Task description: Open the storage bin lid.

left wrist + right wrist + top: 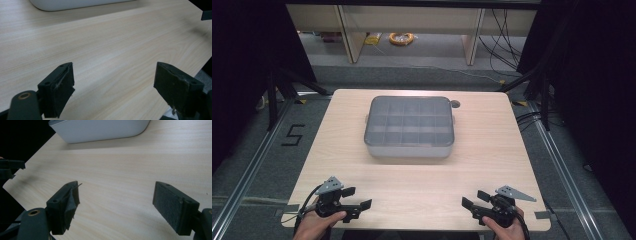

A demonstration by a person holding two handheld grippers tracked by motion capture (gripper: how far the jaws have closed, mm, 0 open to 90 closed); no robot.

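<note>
box: grey translucent plastic compartment box with closed lid (409,127) sits mid-frame on the pale wood bench (422,185), long axis left to right
left gripper (357,200): lower left, jaws wide apart, empty
right gripper (472,206): lower right, jaws wide apart, empty
relation: box lies up-frame, well apart, about equally far from both

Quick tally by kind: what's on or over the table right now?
Compartment box with clear lid: 1
Handheld grippers: 2, the left gripper and the right gripper, both open, at the near edge of the table
Total: 3
</note>
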